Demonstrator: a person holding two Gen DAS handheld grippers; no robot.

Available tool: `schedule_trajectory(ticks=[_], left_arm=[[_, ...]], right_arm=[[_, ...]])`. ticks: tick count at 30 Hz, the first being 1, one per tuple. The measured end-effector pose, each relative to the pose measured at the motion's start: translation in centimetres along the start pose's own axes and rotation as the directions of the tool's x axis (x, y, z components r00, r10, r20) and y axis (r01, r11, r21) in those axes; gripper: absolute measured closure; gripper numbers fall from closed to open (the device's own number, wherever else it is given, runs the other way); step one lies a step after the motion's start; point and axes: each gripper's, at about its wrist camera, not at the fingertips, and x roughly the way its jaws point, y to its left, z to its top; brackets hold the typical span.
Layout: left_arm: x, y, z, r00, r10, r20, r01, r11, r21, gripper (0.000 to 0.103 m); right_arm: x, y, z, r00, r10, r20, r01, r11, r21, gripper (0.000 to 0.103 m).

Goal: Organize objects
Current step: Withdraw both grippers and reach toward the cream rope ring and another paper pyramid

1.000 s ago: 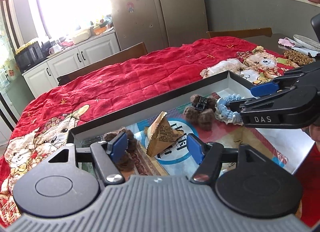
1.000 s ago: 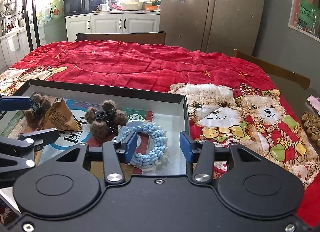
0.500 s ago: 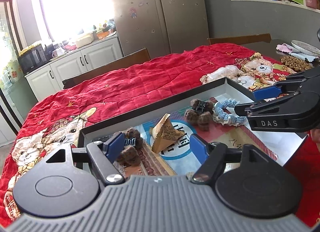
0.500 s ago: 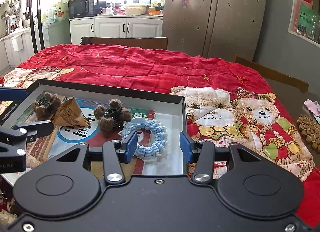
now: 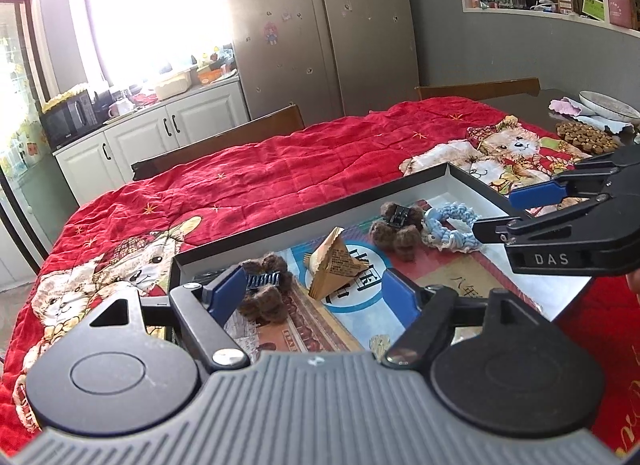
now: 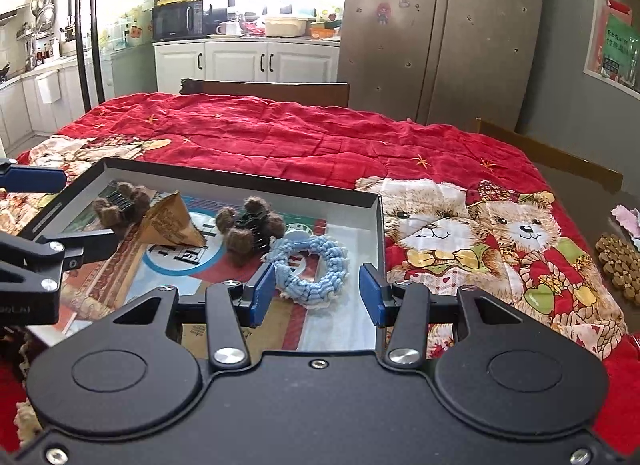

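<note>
Lying flat in the tray (image 6: 378, 225) just ahead of the right gripper (image 6: 316, 295), blue rope ring (image 6: 310, 267), nearer than to the left gripper (image 5: 314, 291); both jaws spread wide, empty.

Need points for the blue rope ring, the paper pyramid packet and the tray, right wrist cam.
blue rope ring (image 6: 310, 269): right wrist view, braided near-left arc.
paper pyramid packet (image 6: 172, 223): right wrist view, printed front face.
tray (image 6: 240, 175): right wrist view, far black wall.
</note>
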Motion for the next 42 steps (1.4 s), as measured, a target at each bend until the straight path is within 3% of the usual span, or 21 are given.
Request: schedule_trajectory(ticks=[22, 31, 42], left_arm=[[-5.9, 1.2, -1.8, 0.999, -0.042, 0.022, 0.043, 0.999, -0.030, 0.019], [-9.0, 0.7, -4.0, 0.994, -0.106, 0.028, 0.107, 0.994, -0.026, 0.019], [-10.3, -0.3, -7.3, 0.980, -0.198, -0.007, 0.198, 0.979, -0.042, 0.019]], right_arm=[[-7.0, 1.3, -3.2, 0.995, 0.086, 0.045, -0.083, 0.994, -0.064, 0.059], [-10.1, 2.5, -5.7, 0.988, 0.139, 0.063, -0.132, 0.986, -0.101, 0.064], [-9.8, 3.2, -9.0, 0.982, 0.186, 0.041, -0.181, 0.978, -0.101, 0.064]])
